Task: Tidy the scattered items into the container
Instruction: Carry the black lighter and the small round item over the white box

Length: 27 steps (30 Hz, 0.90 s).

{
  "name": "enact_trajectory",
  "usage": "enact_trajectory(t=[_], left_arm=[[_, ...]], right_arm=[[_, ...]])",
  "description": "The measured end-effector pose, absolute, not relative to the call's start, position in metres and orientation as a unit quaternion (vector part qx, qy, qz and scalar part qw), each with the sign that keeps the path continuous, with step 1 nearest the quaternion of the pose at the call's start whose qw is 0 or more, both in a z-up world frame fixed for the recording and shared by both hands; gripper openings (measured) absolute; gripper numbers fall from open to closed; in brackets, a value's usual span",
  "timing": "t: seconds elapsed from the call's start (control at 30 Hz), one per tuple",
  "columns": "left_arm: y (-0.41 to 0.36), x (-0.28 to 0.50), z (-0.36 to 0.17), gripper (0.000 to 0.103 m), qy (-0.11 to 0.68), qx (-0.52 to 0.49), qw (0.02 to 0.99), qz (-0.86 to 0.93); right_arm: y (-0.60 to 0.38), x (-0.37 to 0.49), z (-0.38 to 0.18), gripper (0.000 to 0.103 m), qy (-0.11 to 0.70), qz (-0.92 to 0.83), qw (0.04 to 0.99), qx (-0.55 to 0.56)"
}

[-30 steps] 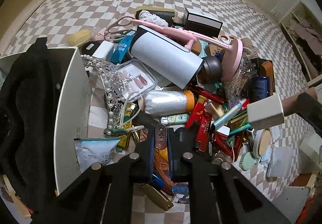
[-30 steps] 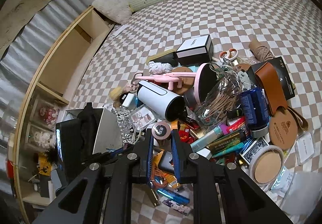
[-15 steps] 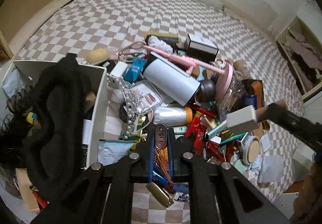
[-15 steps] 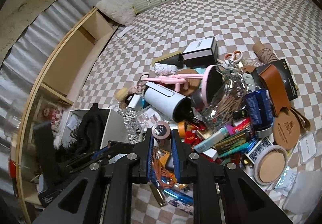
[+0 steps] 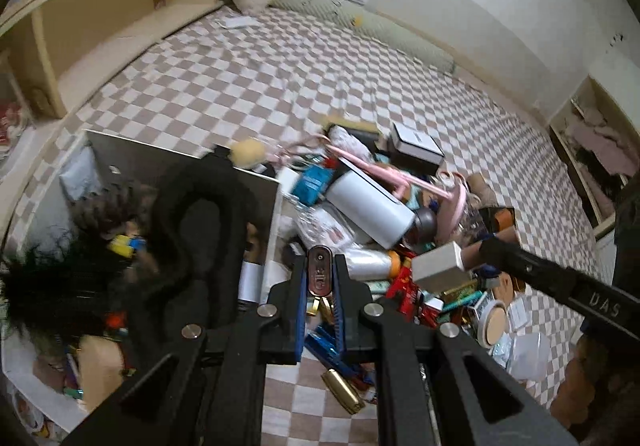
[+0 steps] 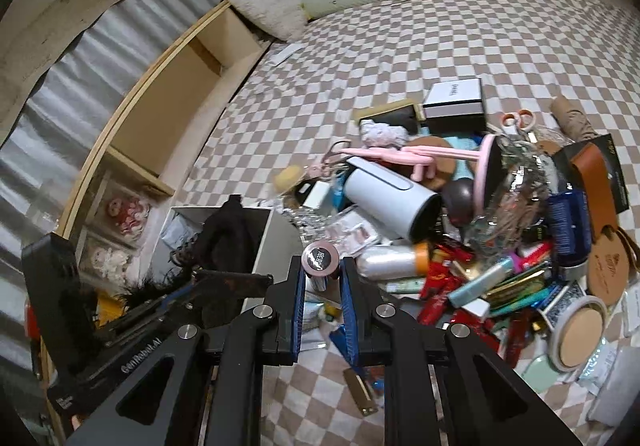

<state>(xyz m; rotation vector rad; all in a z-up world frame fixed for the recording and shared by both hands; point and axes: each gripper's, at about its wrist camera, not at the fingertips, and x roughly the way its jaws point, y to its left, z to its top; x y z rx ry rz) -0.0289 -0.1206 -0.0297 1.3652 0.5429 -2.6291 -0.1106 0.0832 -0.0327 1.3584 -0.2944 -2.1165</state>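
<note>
Both views are lit by soft, even indoor light with no clear single source; shadows under the clutter are weak. The left wrist view is smeared by motion blur: the checkered bed cover (image 5: 280, 85) and white bottle (image 5: 370, 207) lack crisp edges. The right wrist view is sharper, with label print readable. Fisheye distortion bends the wooden shelf (image 6: 160, 101), and black vignetting fills every corner.

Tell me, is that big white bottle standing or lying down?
Lying down: the white bottle rests on its side atop the pile, dark end toward the pink stand.
</note>
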Motion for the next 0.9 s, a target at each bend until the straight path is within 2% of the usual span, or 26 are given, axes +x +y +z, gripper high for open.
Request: enact_trajectory(t=[0.57,0.9], left_arm=[[-0.195,0.009,-0.005,0.012,0.22,0.378,0.141,-0.888],[-0.23,0.013,-0.015,0.012,0.232,0.375,0.189,-0.878]], right_arm=[[0.023,-0.092,-0.029,0.018,-0.092,-0.779,0.352,0.511],[-0.008,-0.085,-0.031,0.018,-0.082,-0.768,0.376,0.511]])
